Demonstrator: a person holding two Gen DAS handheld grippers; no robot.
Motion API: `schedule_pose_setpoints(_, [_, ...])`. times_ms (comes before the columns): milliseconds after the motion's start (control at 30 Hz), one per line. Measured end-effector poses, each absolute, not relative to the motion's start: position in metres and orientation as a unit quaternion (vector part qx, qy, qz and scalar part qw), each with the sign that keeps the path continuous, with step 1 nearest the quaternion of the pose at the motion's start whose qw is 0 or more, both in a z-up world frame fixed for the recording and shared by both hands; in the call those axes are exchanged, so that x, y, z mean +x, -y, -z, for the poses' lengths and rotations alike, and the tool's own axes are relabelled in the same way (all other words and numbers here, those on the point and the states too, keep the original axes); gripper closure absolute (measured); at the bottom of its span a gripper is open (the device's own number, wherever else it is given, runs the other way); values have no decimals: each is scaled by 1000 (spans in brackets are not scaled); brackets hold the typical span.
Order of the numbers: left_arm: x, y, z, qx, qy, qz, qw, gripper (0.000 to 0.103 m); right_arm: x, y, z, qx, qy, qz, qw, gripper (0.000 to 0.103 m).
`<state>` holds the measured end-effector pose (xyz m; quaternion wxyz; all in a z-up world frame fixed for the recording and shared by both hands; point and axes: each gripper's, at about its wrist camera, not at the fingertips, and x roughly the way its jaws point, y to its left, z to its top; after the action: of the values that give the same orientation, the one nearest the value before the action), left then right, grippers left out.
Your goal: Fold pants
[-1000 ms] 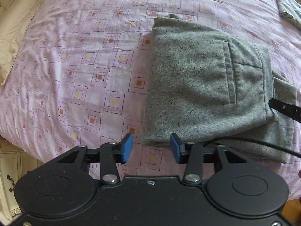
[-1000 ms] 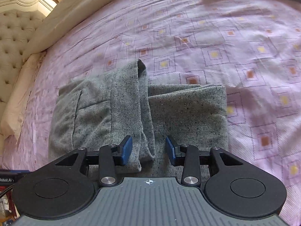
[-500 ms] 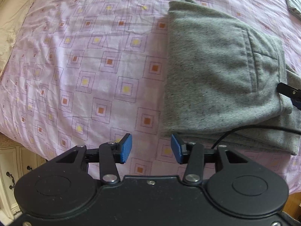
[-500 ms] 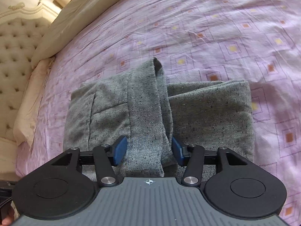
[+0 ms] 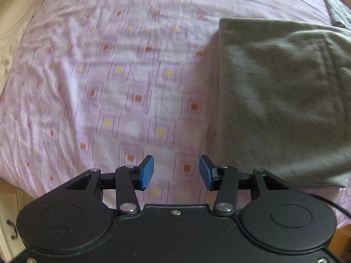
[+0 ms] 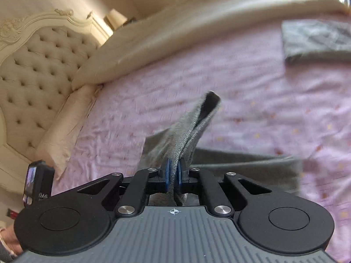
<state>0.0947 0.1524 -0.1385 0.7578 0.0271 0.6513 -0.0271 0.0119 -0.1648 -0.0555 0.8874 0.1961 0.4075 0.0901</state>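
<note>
The grey pants (image 5: 274, 100) lie folded on the pink patterned bedsheet (image 5: 109, 87), filling the right of the left wrist view. My left gripper (image 5: 176, 173) hangs open over bare sheet just left of the pants' near corner, with nothing between its blue pads. In the right wrist view, my right gripper (image 6: 173, 173) is shut on a raised fold of the pants (image 6: 193, 127). That fold stands up off the bed as a ridge, while the rest of the pants (image 6: 252, 166) stays flat below.
Another folded grey garment (image 6: 316, 39) lies far right on the bed. A cream tufted headboard (image 6: 33, 70) and cream pillows (image 6: 153, 43) line the left side. A black device (image 6: 37, 182) and part of a hand (image 6: 6, 241) show at lower left.
My right gripper closed on the pants' ridge and rose, lifting the fold off the bed. The left gripper drifted left, away from the pants, and stayed open.
</note>
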Motion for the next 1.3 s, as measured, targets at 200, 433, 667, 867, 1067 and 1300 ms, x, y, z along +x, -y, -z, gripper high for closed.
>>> schedule_pose_setpoints(200, [112, -108, 136, 51, -630, 92, 770, 46, 0, 198, 135, 146, -499, 43, 853, 95])
schedule_pose_setpoints(433, [116, -51, 149, 72, -613, 162, 770, 45, 0, 206, 150, 175, -516, 85, 834, 89])
schedule_pose_setpoints(667, [81, -31, 188, 142, -631, 184, 740, 25, -17, 197, 146, 153, -523, 79, 835, 79])
schedule_pose_setpoints(867, [76, -48, 165, 114, -612, 178, 762, 31, -22, 198, 157, 156, -565, 79, 807, 79])
schedule_pose_setpoints(1067, [108, -49, 128, 90, -552, 164, 813, 27, 13, 189, 119, 105, -473, 24, 874, 77])
schedule_pose_setpoints(1300, [183, -13, 170, 107, -572, 125, 804, 23, 76, 176, 165, 46, -511, 13, 858, 72])
